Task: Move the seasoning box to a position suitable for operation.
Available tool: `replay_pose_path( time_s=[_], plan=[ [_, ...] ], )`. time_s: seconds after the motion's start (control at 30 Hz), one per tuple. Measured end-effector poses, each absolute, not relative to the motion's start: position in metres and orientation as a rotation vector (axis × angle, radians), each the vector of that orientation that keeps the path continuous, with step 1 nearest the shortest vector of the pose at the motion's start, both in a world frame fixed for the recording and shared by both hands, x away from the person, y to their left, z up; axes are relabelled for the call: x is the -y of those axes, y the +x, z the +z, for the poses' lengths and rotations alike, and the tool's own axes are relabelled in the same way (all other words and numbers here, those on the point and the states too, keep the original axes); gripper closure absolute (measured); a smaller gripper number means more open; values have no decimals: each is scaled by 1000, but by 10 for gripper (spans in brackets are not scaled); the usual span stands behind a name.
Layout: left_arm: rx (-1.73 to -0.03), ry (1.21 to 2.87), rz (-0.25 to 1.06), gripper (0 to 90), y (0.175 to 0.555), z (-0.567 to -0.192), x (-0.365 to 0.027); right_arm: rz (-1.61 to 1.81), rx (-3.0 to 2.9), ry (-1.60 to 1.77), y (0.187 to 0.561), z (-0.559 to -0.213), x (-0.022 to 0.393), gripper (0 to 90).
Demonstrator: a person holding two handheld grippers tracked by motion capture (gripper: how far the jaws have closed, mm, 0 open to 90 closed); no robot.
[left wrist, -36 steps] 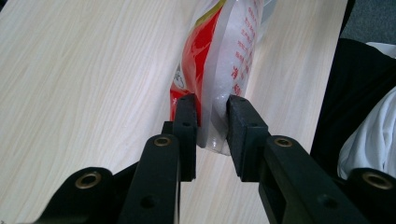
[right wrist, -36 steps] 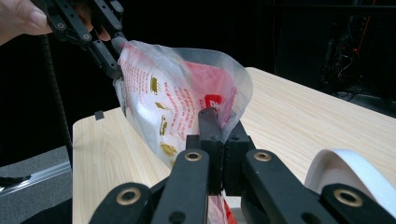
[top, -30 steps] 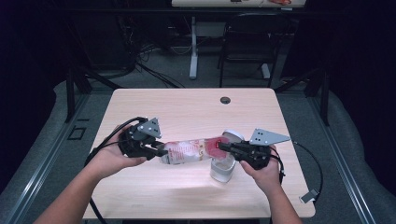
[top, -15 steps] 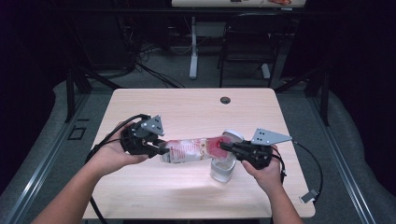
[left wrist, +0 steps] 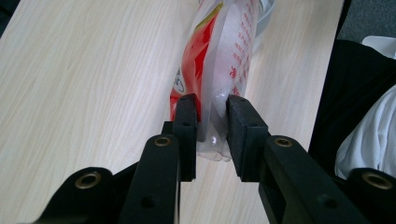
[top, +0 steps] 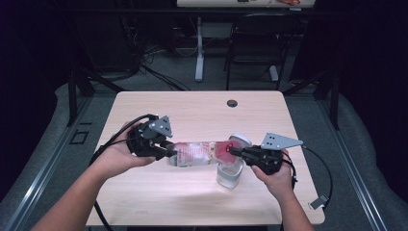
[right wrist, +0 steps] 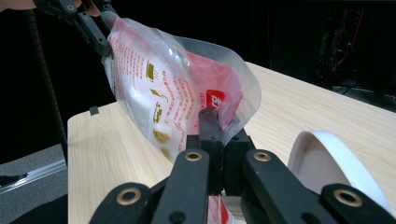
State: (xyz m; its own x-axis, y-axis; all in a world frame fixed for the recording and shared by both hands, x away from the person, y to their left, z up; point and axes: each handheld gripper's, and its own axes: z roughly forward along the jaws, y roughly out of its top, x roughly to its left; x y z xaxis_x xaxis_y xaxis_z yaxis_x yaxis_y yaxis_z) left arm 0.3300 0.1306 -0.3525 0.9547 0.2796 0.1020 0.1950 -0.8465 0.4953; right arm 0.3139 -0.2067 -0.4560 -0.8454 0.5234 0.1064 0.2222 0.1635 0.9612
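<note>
A clear plastic bag with red print and white powder inside hangs stretched between both grippers above the table. My left gripper is shut on the bag's sealed end, pads pressing it from both sides. My right gripper is shut on the bag's other edge. Under the right end stands a clear container with a white rim. In the right gripper view the left gripper shows far off at the upper left, holding the bag.
The light wooden table has a dark round grommet near its far edge. Cables trail from both grippers, and a small connector lies at the right front corner. A chair and desk legs stand beyond the table.
</note>
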Motion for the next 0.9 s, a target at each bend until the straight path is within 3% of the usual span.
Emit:
replay_pose_path(
  time_s=[0.9],
  plan=[
    [-304,2598,237,746,333,-342,-115,1730,-2184,771,312,-461,219,899]
  ],
)
